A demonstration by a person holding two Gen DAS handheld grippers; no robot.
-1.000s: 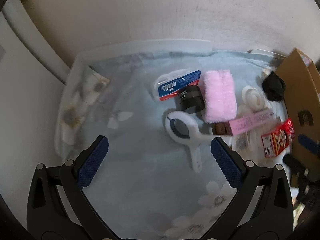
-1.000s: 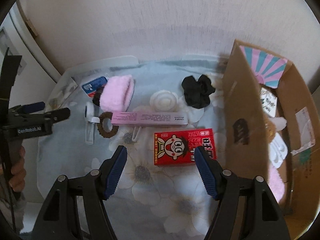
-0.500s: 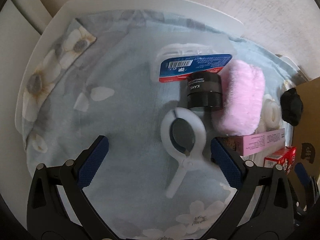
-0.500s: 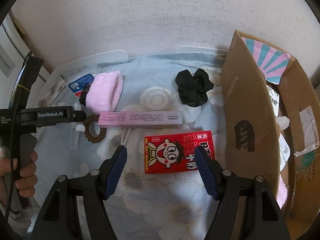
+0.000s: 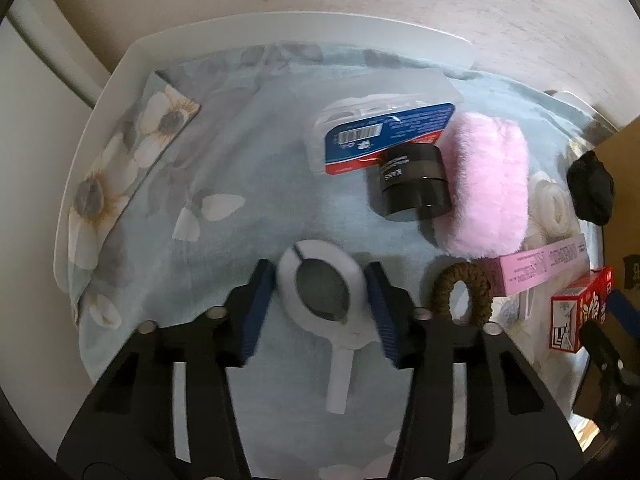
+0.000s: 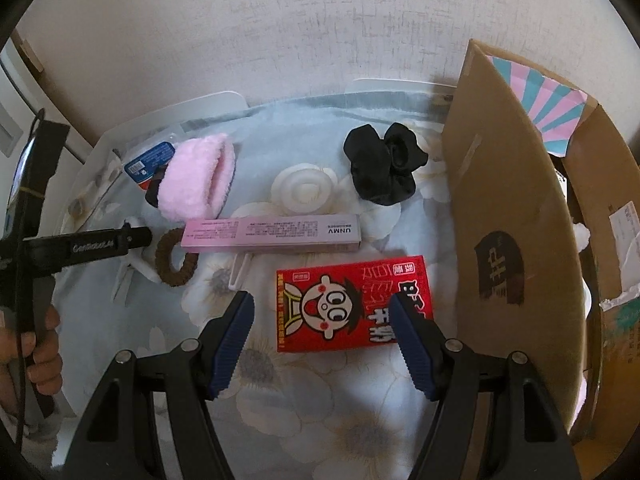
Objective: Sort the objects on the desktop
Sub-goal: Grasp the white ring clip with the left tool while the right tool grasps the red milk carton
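Your left gripper [image 5: 320,304] brackets the ring head of the white clip [image 5: 323,295], its 2 blue pads just beside the ring on either side; whether they touch it you cannot tell. The clip lies on the floral cloth [image 5: 224,184], handle pointing back toward you. Beyond it sit the black jar [image 5: 414,186], the blue-labelled packet [image 5: 384,136] and the pink fluffy band [image 5: 486,192]. Your right gripper [image 6: 322,334] hangs spread wide over the red box [image 6: 352,304]. To its right stands the cardboard box [image 6: 508,216], holding white and pink items you cannot identify.
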